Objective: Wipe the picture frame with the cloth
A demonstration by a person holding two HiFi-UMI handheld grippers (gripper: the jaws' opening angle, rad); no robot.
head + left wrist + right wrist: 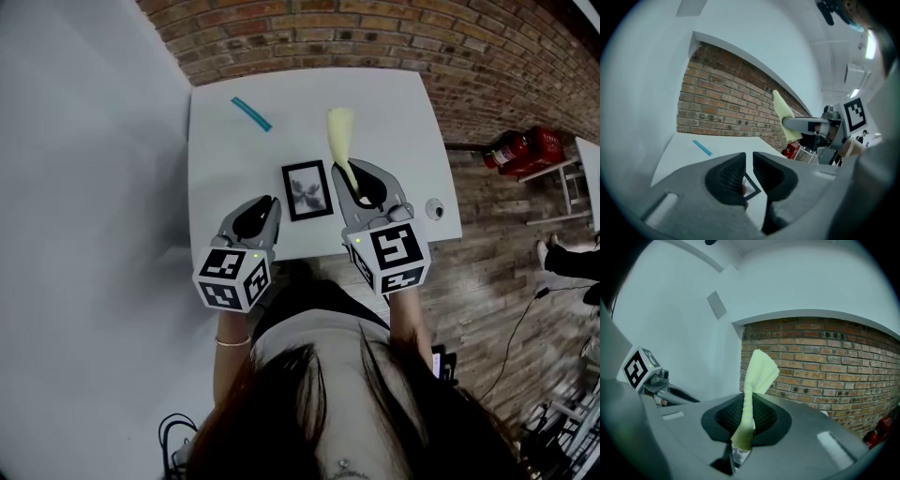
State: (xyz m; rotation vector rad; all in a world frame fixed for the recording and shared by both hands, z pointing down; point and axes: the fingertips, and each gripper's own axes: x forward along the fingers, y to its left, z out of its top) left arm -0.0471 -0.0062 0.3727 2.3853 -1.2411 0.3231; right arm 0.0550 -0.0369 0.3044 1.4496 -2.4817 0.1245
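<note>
A small black picture frame (307,190) lies flat on the white table (225,178), between my two grippers. My right gripper (366,174) is just right of the frame and is shut on a pale yellow cloth (341,136), which sticks out past the jaws toward the brick wall. In the right gripper view the cloth (757,371) rises twisted from between the pads. My left gripper (266,206) hovers at the frame's near left corner. Its jaws stand a narrow gap apart with nothing pressed between them, and through the gap a corner of the frame (752,187) shows below.
A blue strip (251,113) lies at the table's far left. A small round object (434,208) sits near the right edge. The brick wall (394,37) runs behind the table, and a red fire extinguisher (523,150) lies on the floor to the right.
</note>
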